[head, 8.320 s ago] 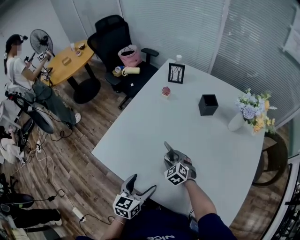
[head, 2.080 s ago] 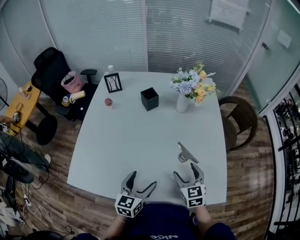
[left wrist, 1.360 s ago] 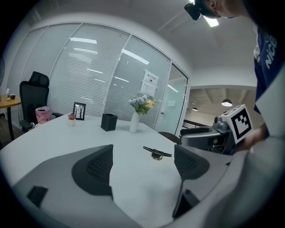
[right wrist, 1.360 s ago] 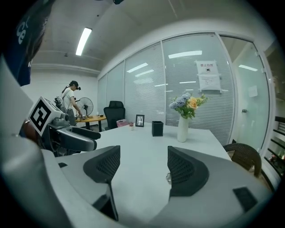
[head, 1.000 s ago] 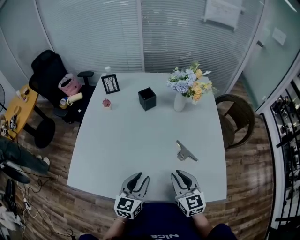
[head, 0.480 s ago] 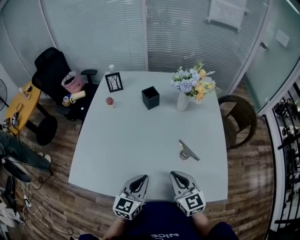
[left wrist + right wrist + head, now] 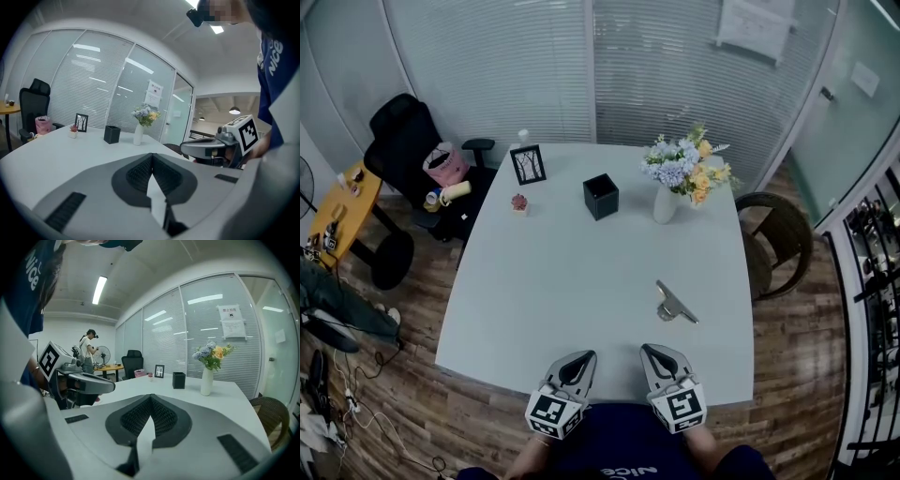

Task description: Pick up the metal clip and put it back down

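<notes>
- My left tool (image 7: 579,358) has its jaws pressed fully together with nothing between them. In the left gripper view the ribbed pads (image 7: 138,173) meet along a single seam.
- My right tool (image 7: 650,352) is the same: jaws closed tight and empty, with the pads meeting edge to edge in the right gripper view.
- Both tools hover side by side at the near edge of the white worktop (image 7: 572,281). Their tips point away from me, with a gap between the two.
- The metal clip (image 7: 676,306) lies on the worktop ahead of the right tool and slightly to its right. It is clear of both tools and nothing touches it.
- On the far half of the worktop I see a black square box (image 7: 600,196), with a white vase of flowers (image 7: 665,202) to its right.
- To the left of the box stands a small picture frame (image 7: 528,164), and a tiny potted plant (image 7: 518,202) sits just in front of it.
- A black office chair (image 7: 405,139) stands off the far left corner. A brown wicker chair (image 7: 780,246) is tucked against the right side.
- In the right gripper view a person (image 7: 89,347) stands in the background beside a fan (image 7: 103,353) and a yellow round table (image 7: 111,367).
</notes>
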Demonstrator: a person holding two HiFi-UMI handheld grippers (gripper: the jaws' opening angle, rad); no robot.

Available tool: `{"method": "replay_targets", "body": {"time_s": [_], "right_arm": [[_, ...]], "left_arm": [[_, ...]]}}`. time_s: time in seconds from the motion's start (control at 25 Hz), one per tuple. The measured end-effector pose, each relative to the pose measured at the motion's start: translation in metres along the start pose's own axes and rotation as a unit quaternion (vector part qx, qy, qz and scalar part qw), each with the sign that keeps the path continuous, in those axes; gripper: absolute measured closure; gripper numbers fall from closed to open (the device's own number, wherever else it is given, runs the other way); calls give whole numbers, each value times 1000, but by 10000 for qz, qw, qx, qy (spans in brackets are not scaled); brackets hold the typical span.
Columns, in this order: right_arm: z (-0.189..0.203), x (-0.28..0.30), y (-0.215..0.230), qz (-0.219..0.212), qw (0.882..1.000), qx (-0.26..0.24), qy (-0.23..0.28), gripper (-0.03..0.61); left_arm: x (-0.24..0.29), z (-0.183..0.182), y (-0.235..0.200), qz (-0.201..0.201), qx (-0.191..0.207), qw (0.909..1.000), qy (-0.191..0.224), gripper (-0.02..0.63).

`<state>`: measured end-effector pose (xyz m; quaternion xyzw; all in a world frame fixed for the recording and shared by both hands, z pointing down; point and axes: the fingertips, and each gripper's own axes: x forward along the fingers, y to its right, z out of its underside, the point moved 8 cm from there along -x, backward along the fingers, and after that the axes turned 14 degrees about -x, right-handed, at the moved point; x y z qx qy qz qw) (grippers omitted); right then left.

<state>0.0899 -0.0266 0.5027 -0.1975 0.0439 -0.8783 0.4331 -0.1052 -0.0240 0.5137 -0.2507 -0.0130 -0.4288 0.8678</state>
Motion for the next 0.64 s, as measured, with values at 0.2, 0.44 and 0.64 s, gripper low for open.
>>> {"method": "replay_targets", "body": {"time_s": [0.2,0.44,0.64], "right_arm": [[5,-1,-4,11,9999,-61,89,571],[4,-1,-4,-26,9999,-133,-14,571],[7,-4,-5,5,9998,-178,-34,571]], "left_arm": [[-2,2,1,-24,-6,10000,-3,611],[-2,4,0,-43,-53,10000,-53,611],[-4,6,2,-33,-42,10000,-51,612]]}}
